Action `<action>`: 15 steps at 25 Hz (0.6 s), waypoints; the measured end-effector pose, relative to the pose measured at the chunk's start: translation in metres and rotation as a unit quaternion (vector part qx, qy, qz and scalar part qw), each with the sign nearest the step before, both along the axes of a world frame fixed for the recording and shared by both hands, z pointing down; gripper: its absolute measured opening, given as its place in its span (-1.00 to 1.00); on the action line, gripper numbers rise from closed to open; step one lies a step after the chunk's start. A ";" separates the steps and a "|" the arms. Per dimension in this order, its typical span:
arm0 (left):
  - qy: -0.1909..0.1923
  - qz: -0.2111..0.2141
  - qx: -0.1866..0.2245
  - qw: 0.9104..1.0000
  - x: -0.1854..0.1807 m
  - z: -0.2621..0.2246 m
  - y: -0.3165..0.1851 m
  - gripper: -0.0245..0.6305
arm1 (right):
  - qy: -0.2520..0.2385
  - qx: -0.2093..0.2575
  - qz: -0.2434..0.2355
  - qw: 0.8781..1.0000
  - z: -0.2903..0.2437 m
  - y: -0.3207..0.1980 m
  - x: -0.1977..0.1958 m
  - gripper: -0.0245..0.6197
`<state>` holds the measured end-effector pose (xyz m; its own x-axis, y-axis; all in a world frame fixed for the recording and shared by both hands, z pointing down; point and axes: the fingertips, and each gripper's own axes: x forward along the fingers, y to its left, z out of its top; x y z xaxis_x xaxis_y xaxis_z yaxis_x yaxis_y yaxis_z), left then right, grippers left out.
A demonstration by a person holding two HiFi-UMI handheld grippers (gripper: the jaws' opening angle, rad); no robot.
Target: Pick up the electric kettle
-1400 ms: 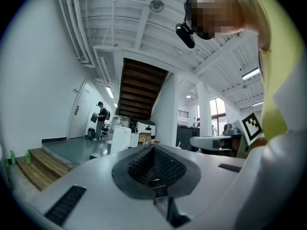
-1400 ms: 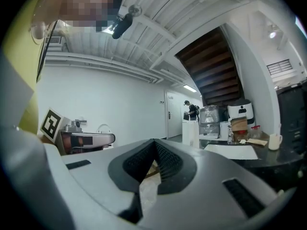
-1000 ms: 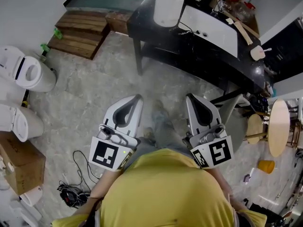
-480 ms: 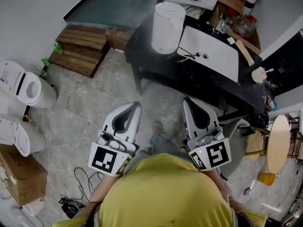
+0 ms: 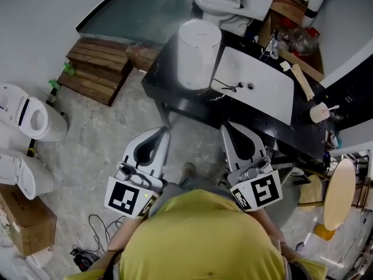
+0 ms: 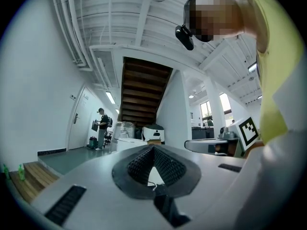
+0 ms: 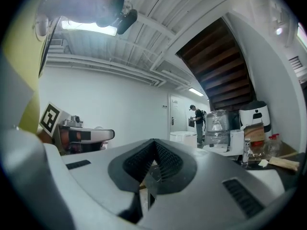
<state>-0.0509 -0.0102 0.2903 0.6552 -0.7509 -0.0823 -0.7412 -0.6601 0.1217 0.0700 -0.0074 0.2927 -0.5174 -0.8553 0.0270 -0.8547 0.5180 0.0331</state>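
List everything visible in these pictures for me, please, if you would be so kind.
kettle: one, white, on the table's left end
table: one, black, ahead of the grippers
basin: one, white, right of the kettle
wooden steps: one, brown, floor at left
toilets: at least three, white, two far left, one beyond the table
cardboard box: one, brown, lower left
cables: one tangle, black, floor lower left
left gripper: one, grey, shut, empty
right gripper: one, grey, shut, empty
shirt: one, yellow, bottom

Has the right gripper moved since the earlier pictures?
Yes. The right gripper has come forward toward the black table; in the head view its tips now reach the table's near edge.
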 end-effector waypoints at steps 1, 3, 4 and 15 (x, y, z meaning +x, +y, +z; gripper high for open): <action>-0.006 -0.002 0.002 1.000 0.003 0.002 -0.005 -0.90 | -0.003 -0.001 -0.001 1.000 0.002 -0.005 0.004 -0.87; -0.015 -0.004 0.003 1.000 0.008 0.004 -0.012 -0.90 | -0.010 -0.006 -0.001 1.000 0.006 -0.014 0.012 -0.87; -0.017 -0.005 0.002 1.000 0.011 0.005 -0.014 -0.90 | -0.012 -0.009 -0.002 1.000 0.008 -0.018 0.015 -0.87; -0.020 -0.013 -0.003 1.000 0.020 0.005 -0.059 -0.90 | -0.017 -0.009 -0.024 1.000 0.006 -0.057 0.018 -0.87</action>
